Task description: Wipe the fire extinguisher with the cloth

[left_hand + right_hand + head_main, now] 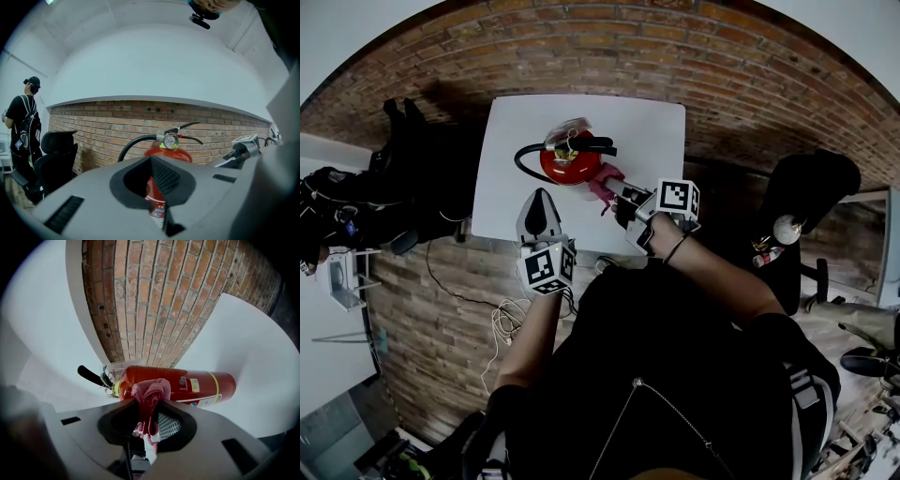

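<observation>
Ahead of the fingers of the left gripper runs a brick wall, with a plain white wall above it (a pale ledge divides the two). Left of those fingers stands a black office chair, and further left a person in dark clothes. Seen from the head view, a white table lies beneath the fingers. Nearer than the fingers is a brown floor with loose cables, and well to their right a second black chair.

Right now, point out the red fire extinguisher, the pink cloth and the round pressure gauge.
red fire extinguisher (204, 377), right gripper view, cylinder side.
pink cloth (151, 391), right gripper view, bunched top.
round pressure gauge (170, 140), left gripper view, dial face.
</observation>
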`<state>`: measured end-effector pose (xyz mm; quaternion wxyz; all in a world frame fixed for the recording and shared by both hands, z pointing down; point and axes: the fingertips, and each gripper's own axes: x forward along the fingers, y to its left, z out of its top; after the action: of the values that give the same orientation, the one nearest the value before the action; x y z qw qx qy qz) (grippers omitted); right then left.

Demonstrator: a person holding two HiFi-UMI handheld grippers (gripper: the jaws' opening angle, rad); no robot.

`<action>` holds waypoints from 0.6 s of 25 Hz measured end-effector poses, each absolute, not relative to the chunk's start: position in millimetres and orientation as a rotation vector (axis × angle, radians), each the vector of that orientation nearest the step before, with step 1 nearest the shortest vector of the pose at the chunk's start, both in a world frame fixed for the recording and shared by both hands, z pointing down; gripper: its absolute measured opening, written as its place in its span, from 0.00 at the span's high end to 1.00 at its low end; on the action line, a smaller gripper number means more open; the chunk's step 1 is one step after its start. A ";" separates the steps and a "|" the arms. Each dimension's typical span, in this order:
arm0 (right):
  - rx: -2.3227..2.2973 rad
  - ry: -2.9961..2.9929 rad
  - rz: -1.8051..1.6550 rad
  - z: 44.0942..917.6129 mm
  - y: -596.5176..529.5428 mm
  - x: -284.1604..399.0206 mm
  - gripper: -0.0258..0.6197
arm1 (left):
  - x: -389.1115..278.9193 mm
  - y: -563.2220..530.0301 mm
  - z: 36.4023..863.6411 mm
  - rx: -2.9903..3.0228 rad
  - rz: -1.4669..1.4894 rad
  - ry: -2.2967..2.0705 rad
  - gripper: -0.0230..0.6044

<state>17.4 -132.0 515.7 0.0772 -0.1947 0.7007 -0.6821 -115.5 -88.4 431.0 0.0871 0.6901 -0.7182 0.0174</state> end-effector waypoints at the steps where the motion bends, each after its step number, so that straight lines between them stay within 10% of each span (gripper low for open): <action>1: -0.577 2.093 -2.037 510.5 -131.6 17.7 0.80 | -115.6 -88.0 430.7 2.056 0.051 -2.140 0.95; 15: -0.477 2.025 -1.948 458.9 -135.7 21.2 0.80 | -117.6 -84.9 428.9 2.060 0.043 -2.133 0.95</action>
<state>21.2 -135.7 458.9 0.1454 -0.1655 0.7030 -0.6762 -117.6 -84.9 428.9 0.0880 0.6919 -0.7164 0.0145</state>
